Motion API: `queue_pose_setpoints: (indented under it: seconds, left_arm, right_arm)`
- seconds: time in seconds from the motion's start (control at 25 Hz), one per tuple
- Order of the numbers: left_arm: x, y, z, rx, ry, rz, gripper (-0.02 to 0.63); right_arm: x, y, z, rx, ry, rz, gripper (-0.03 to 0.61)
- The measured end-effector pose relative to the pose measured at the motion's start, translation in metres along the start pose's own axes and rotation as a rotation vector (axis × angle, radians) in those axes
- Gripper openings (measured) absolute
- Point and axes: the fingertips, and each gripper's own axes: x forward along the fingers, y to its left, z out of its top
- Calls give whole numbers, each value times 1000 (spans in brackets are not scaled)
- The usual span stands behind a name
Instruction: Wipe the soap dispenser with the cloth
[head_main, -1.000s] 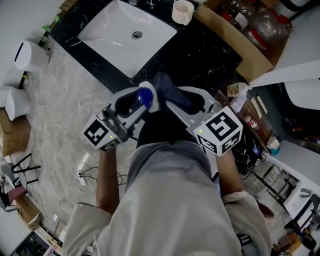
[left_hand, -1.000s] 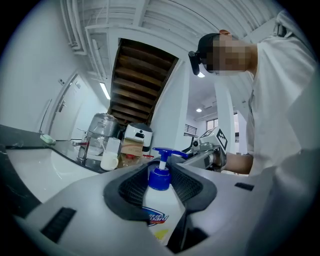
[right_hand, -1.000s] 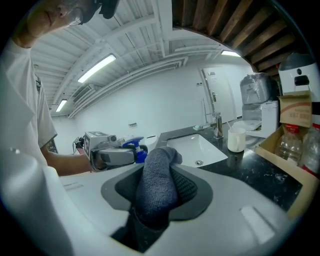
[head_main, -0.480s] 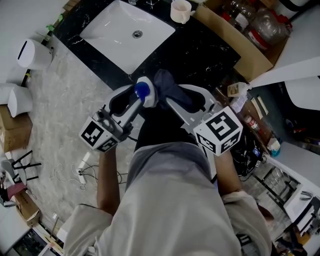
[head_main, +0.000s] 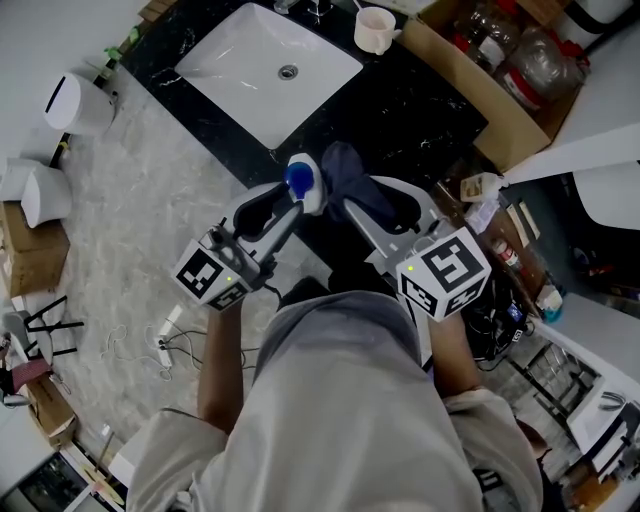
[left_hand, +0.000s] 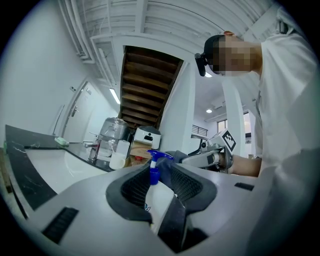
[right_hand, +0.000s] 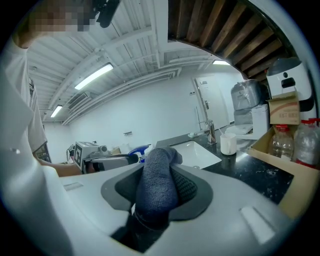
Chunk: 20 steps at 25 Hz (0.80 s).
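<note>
Mid-frame in the head view, the left claw (head_main: 296, 200) pinches the soap dispenser (head_main: 308, 188), blue pump (head_main: 297, 178) uppermost; the right claw (head_main: 362, 196) clamps the dark cloth (head_main: 345, 175). The cloth lies just right of the pump, so wiping likely needs only a short leftward push.

You can read no text here: the print on the soap dispenser (left_hand: 156, 199) and the cardboard box (right_hand: 282, 116) is too blurred.

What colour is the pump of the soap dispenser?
Blue. The pump shows best in the head view.
</note>
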Motion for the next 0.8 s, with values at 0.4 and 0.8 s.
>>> queue_pose_setpoints:
  seconds: [0.4,0.8]
  left_arm:
    - [-23,-6,6,-14,-26,-14,26]
    - [-45,-19,12,-42,-63,24,6]
  right_arm:
    - [-7,29,4,-5,-39,-38,132]
    - [-25,63,4,-11,-76,-69,130]
